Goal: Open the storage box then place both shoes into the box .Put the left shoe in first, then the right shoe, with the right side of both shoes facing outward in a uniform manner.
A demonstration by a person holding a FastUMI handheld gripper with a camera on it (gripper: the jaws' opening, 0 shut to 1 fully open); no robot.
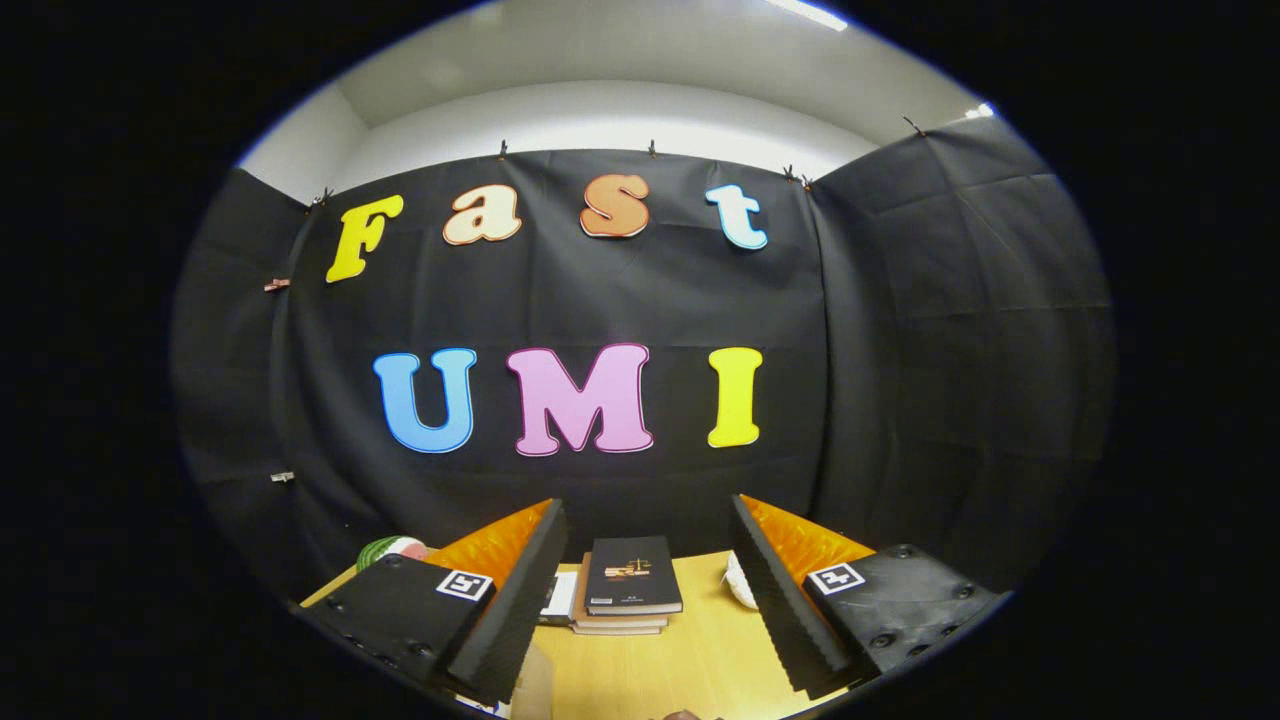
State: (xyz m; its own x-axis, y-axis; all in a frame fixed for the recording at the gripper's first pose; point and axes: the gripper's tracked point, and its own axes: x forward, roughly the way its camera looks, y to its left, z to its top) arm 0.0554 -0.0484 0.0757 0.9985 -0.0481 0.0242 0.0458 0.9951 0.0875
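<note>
The gripper (645,600) is held level above the wooden tabletop (700,660), pointing toward the booth's black wall, its fingers (520,590) spread wide with nothing between them. Straight ahead at 12 o'clock, in the gap between the fingers, lies a stack of books (628,590), a dark-covered one on top. A pale rounded object (740,582) sits at about 1 o'clock, just beside the right finger, partly hidden. At 10 o'clock, beyond the left finger, a watermelon-like ball (392,548) peeks out. Which of these, if any, is a shoe cannot be told.

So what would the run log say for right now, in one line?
tool: open, holding nothing | ahead: books on table | box, shoes: unseen | task: not started
</note>
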